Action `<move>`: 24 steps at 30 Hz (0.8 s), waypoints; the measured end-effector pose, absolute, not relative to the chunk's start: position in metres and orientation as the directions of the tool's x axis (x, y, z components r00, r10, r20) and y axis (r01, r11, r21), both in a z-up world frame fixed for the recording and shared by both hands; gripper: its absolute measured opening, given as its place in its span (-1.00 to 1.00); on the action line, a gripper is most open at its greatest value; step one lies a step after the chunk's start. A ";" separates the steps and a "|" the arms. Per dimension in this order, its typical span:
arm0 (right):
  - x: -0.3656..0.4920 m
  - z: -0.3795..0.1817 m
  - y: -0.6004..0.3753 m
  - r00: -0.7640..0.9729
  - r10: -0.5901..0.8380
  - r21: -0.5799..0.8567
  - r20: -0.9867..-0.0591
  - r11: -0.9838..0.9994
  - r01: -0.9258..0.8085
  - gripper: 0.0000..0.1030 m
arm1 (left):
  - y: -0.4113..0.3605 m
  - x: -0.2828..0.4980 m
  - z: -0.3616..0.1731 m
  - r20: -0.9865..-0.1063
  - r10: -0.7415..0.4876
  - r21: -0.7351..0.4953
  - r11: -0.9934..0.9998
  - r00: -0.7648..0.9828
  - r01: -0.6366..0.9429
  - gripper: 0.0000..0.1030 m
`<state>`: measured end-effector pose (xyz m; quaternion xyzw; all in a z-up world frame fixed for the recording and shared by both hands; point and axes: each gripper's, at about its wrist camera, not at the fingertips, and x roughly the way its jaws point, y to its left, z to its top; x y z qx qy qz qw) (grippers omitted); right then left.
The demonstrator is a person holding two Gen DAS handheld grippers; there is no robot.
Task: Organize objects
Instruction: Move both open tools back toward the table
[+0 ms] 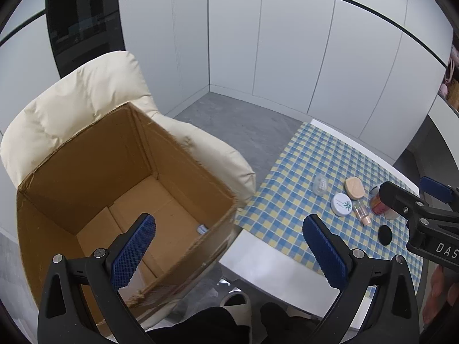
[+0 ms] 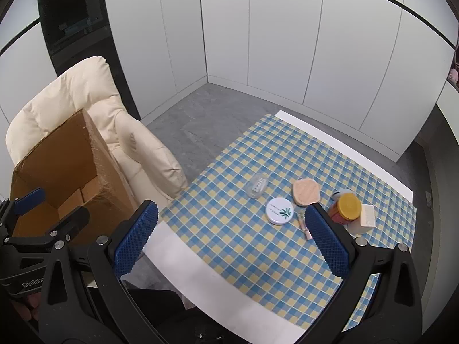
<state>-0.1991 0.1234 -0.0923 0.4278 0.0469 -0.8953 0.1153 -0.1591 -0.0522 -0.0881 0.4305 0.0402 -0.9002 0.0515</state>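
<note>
An open cardboard box (image 1: 86, 177) sits on a cream armchair (image 1: 86, 97) left of the table; a small item (image 1: 202, 228) lies on its floor. My left gripper (image 1: 229, 246) is open and empty above the box's near right corner. My right gripper (image 2: 229, 238) is open and empty above the table's near left part. On the checked cloth (image 2: 243, 246) lie a clear case (image 2: 257, 185), a white round tin (image 2: 279, 210), a peach compact (image 2: 306, 191), a small tube (image 2: 304, 225), a yellow-lidded jar (image 2: 345, 207) and a white block (image 2: 367, 218).
A black round disc (image 1: 384, 234) lies on the cloth in the left wrist view. The white table edge (image 2: 200, 269) runs along the near side. Grey floor (image 2: 200, 114) and white cabinet walls (image 2: 272, 43) lie beyond. The right gripper's body (image 1: 424, 218) shows in the left wrist view.
</note>
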 end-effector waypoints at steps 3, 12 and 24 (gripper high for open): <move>-0.199 -0.092 0.130 -0.608 -0.160 0.015 -0.777 -0.972 0.235 1.00 | -0.047 -0.162 -0.089 -0.781 -0.049 -0.030 -0.993 -0.622 0.117 0.99; -0.196 -0.092 0.147 -0.611 -0.141 0.011 -0.779 -0.977 0.211 1.00 | -0.037 -0.167 -0.091 -0.785 -0.033 -0.039 -0.994 -0.619 0.103 0.99; -0.194 -0.095 0.171 -0.610 -0.114 0.003 -0.784 -0.984 0.179 1.00 | -0.020 -0.169 -0.092 -0.786 -0.010 -0.046 -0.996 -0.619 0.075 0.99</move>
